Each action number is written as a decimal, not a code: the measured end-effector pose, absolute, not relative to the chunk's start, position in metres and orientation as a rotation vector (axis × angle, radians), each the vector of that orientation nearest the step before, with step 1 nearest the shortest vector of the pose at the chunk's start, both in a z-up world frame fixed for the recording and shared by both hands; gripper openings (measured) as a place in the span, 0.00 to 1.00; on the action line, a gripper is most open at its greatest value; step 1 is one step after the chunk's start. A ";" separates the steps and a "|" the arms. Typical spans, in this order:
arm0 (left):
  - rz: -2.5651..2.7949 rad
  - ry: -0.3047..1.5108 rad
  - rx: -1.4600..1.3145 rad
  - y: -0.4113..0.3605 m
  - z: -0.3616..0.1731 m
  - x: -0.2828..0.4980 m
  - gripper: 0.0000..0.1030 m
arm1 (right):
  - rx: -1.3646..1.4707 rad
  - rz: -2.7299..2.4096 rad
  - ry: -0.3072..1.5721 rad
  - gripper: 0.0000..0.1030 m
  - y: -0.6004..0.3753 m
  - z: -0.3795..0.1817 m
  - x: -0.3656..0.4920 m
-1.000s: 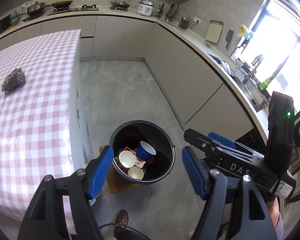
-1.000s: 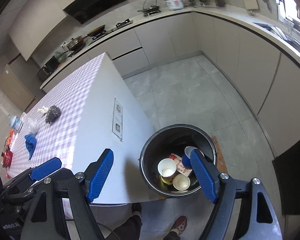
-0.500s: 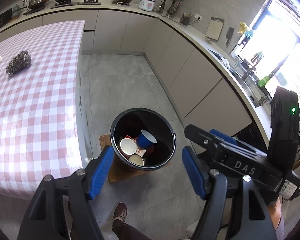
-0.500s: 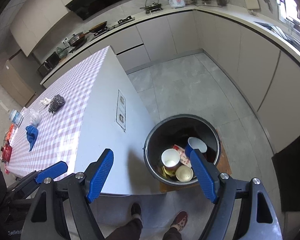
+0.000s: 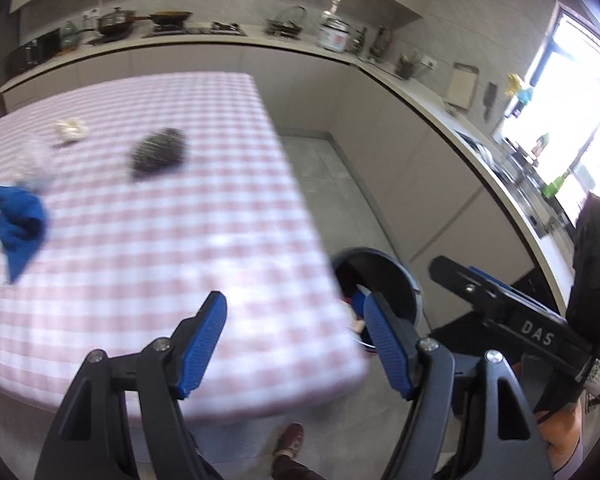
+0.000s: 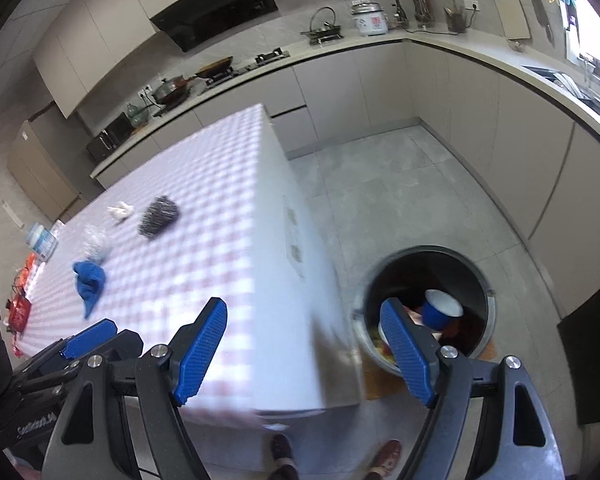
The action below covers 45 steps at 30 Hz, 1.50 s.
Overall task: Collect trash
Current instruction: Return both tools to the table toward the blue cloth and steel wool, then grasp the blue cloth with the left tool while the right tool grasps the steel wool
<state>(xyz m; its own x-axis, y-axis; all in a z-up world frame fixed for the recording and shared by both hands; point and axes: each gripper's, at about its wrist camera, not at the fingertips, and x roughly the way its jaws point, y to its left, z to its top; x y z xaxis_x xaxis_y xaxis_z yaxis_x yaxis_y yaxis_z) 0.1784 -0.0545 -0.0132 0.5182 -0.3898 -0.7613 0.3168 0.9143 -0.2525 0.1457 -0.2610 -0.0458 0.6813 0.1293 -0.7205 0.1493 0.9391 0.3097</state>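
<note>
Now your left gripper (image 5: 294,340) and right gripper (image 6: 304,346) both stood apart, empty, over the checkered table (image 6: 188,248), with the trash bin (image 6: 480,276) beside it.

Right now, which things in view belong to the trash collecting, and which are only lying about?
Belong to the job:
- black bin on the floor
- blue cup inside it
- scouring ball, white scrap, crumpled plastic on the checked table

Just lying about:
- rice cooker
- kettle
- cutting board
</note>
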 end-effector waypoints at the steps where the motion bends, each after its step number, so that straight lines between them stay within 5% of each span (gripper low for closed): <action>1: -0.410 0.926 -0.084 -0.045 -0.012 0.180 0.71 | 0.353 -0.005 0.825 0.78 -0.247 -0.045 0.151; 21: -0.174 0.877 -0.161 0.150 -0.020 0.233 0.71 | 0.264 0.160 0.840 0.79 -0.048 -0.049 0.230; 45: -0.121 1.002 -0.160 0.176 -0.079 0.317 0.71 | 0.273 0.130 0.897 0.79 -0.025 -0.084 0.315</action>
<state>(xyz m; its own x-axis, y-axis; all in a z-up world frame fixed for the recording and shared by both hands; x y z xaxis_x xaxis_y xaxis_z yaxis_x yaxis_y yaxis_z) 0.3171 0.1755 -0.0792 0.5339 -0.1749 -0.8273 0.0277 0.9815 -0.1896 0.3153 -0.0248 -0.0844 0.6187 0.2250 -0.7527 0.0020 0.9577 0.2878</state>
